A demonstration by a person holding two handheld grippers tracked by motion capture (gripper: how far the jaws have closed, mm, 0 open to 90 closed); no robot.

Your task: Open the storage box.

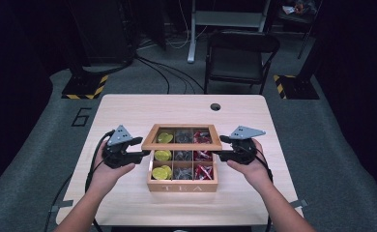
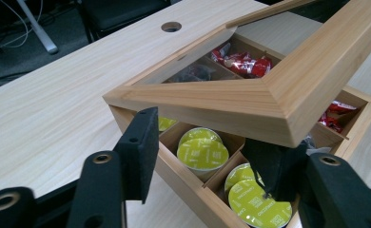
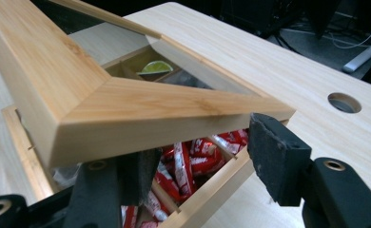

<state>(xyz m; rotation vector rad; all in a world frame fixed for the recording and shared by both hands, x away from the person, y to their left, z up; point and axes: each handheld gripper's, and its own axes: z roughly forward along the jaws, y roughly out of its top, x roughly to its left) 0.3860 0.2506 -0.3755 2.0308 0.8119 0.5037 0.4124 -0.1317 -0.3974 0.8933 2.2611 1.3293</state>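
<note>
Lid half-raised on wooden tea box, centre of table toward near edge.

We see the left gripper (image 1: 140,147) at the box's (image 1: 182,185) left wall and the right gripper (image 1: 224,147) at its right wall, both w/ matte black foam pads spread, one pad under the glass-paned, mitred wood lid (image 1: 181,143), pinching nothing. Inside, square compartments: round yellow-green foil pods (image 2: 202,153) on the left, grey packets in the middle, glossy red wrappers (image 3: 188,164) on the right. Table (image 1: 128,108) is pale wood-grain laminate w/ rounded corners.

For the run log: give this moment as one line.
lid: half raised | left fingers: astride box wall, under lid | right fingers: same | grip: unclear
</note>
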